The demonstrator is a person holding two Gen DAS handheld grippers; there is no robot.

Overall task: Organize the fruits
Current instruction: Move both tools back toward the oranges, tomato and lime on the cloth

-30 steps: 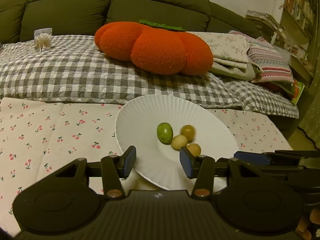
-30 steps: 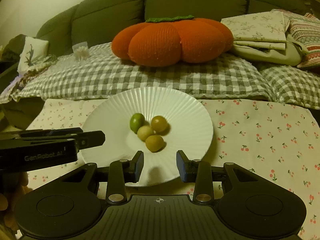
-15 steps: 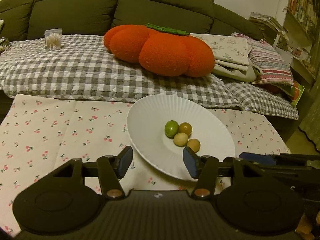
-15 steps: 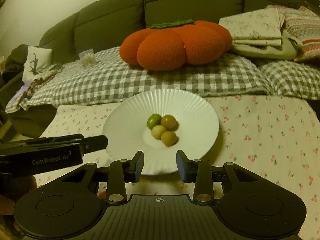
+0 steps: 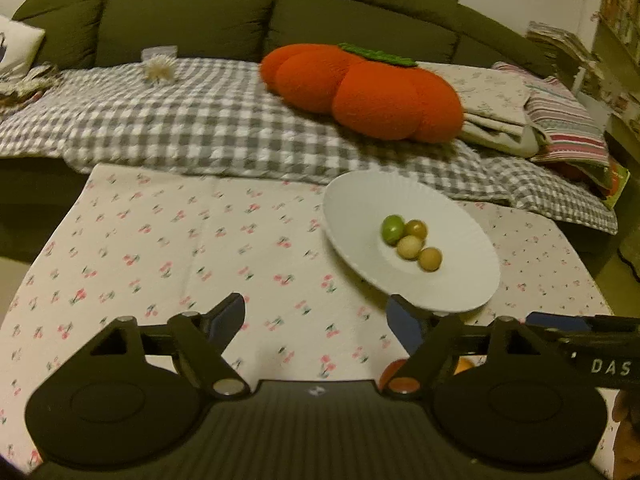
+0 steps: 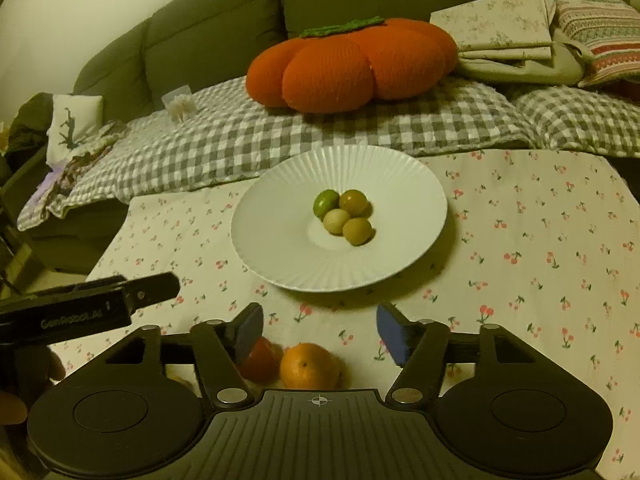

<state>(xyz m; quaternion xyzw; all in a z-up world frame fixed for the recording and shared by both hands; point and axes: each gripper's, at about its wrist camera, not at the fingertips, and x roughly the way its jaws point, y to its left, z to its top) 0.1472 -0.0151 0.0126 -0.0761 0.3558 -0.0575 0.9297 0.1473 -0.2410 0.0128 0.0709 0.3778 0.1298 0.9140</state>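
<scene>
Jaws apart; white plate (image 6: 280,248) holds seemingly four small fruits (image 6: 344,216).

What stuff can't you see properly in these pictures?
- Red fruit: right view, half hidden behind the right gripper finger; kind unclear.
- Orange: bottom cut off by gripper body; left view shows only slivers.
- Sofa packet: blurred, too small.
- Shelf: cut off at edge.
</scene>
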